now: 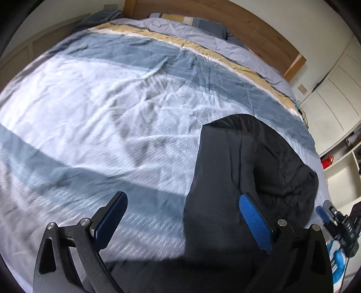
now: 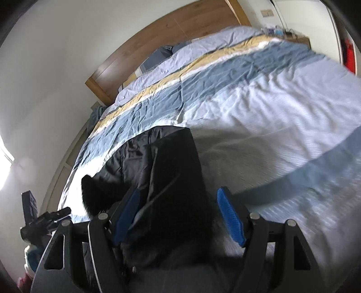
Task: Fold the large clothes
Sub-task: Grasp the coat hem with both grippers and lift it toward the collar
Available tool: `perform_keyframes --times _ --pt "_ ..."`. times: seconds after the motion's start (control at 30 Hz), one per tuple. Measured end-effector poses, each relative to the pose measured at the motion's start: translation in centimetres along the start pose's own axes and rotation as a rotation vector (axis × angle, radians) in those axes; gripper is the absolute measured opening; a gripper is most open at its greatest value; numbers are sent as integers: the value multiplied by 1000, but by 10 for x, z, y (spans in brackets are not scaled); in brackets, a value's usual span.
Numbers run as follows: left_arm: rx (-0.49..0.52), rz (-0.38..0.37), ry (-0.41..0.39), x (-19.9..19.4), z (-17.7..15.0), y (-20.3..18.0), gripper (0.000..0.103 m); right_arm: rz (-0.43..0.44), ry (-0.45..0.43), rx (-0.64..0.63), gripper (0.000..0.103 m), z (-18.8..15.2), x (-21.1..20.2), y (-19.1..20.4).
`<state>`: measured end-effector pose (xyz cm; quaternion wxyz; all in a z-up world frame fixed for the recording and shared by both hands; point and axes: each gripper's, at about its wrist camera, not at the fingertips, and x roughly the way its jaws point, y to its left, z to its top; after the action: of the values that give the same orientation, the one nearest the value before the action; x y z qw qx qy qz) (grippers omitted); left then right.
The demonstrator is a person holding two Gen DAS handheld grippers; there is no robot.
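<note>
My left tool [image 1: 183, 222] stands wide, its two pads far apart and nothing pressed between them; the blue ribbed pad [image 1: 255, 224] on one side sits over the edge of the black garment [image 1: 246, 171], while the other pad hangs above bare bedding; whether that blue pad touches the cloth I cannot tell. My right tool [image 2: 178, 216] is also spread wide — the dark fabric of the same garment [image 2: 171, 180] fills the gap between its pads, but neither pad visibly presses on it, so I read it as not gripping. In the left wrist view the right tool shows at the far right edge, just beyond the garment; in the right wrist view the left tool shows at the lower left, black and partly blurred.

The garment is a large black, slightly shiny piece, lying bunched and partly doubled over near the foot of the bed, close beneath both tools; one fold stands up in a ridge along its middle. It rests on a striped duvet [image 1: 101, 108] — bands of pale blue, slate blue, white and a yellow stripe — which is rumpled with creases. Farther off are pillows [image 1: 187, 21] against a wooden headboard [image 1: 259, 33]; beyond the bed's side, white shelving [image 1: 343, 157] holds a red object [image 1: 327, 161].
</note>
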<state>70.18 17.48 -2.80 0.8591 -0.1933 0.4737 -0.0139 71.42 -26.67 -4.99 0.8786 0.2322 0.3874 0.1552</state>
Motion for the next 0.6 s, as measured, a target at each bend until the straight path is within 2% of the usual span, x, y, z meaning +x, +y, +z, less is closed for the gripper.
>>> perform_keyframes --times 0.13,0.3,0.33,0.37,0.4,0.43,0.47,0.5,0.53,0.6 --pt "-36 -28 -10 30 10 -2 98 34 8 -12 70 7 32 4" --pt "-78 -104 -9 56 12 -2 98 48 36 -52 69 10 61 12" --pt "-73 -106 -1 61 11 -3 94 44 45 -59 66 10 64 12" --pt "-71 -110 5 63 11 -4 87 35 57 -74 61 9 70 15" --pt "-67 -122 18 67 11 -6 82 31 63 -81 50 8 72 16" --pt "-65 -126 27 70 11 -7 68 31 69 -85 39 7 74 18" --pt "-63 -131 37 71 10 -9 47 30 72 -95 33 6 75 20" --pt "-53 -135 49 70 8 -13 36 28 76 -112 23 5 74 25" --pt "-43 -131 57 69 6 -16 21 31 78 -125 18 5 73 28" --pt "-15 -123 51 60 0 -25 15 43 83 -147 15 1 65 37"
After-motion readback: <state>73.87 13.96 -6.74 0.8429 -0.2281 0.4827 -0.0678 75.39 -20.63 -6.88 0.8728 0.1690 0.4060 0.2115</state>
